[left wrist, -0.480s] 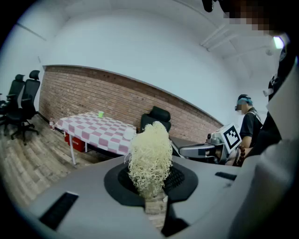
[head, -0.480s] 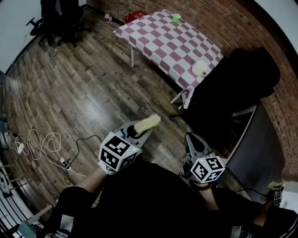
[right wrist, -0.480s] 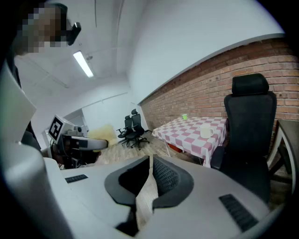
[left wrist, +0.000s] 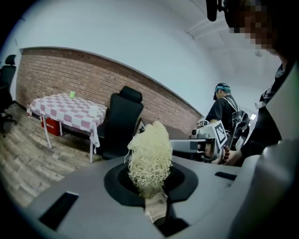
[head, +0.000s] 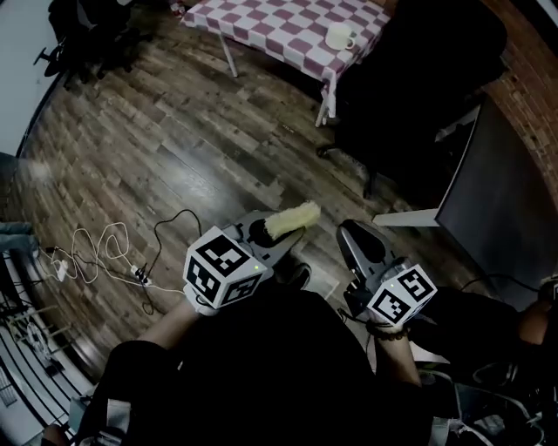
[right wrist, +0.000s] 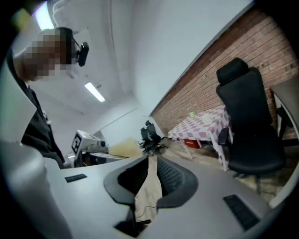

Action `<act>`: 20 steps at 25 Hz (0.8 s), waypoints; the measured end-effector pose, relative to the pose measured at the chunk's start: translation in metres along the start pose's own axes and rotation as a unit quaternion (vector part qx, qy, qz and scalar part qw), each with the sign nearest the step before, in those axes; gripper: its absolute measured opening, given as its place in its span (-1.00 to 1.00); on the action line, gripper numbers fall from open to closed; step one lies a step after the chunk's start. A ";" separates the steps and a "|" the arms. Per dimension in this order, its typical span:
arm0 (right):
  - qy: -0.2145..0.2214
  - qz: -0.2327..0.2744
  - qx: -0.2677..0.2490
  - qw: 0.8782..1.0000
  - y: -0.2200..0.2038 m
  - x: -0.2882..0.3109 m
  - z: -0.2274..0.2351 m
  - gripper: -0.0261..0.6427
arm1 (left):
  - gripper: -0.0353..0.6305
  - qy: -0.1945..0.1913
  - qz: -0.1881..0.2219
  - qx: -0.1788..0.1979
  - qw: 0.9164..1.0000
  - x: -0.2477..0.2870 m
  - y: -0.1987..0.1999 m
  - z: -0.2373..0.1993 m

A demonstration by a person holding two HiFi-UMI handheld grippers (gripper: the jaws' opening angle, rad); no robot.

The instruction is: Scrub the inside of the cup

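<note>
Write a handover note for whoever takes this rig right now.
Left gripper: shut on the scrubber, which sticks out ahead of the jaws.
Right gripper: shut, empty.
Cup: upright near the corner of the table, across the floor, far from both grippers.
Done: scrubber in hand.
Left: get to the table, take the cup, likely with the right gripper, and scrub its inside.
</note>
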State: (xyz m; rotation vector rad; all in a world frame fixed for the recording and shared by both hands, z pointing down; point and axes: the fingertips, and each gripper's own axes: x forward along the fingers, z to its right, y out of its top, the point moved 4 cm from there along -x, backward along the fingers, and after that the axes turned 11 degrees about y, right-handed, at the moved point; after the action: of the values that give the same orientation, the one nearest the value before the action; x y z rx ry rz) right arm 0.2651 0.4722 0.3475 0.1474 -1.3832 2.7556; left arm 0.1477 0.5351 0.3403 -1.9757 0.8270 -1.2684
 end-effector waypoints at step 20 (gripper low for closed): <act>0.100 0.039 0.082 0.991 -0.019 -0.057 -0.043 -0.62 | -0.35 -0.213 -0.020 -0.097 0.972 -0.005 -0.017 0.065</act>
State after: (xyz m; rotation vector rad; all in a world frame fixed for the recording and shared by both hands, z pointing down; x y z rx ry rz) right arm 0.3211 0.5178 0.3312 -0.1763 -1.1373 2.8513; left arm 0.2095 0.5611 0.3298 -2.3168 0.7173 -0.7564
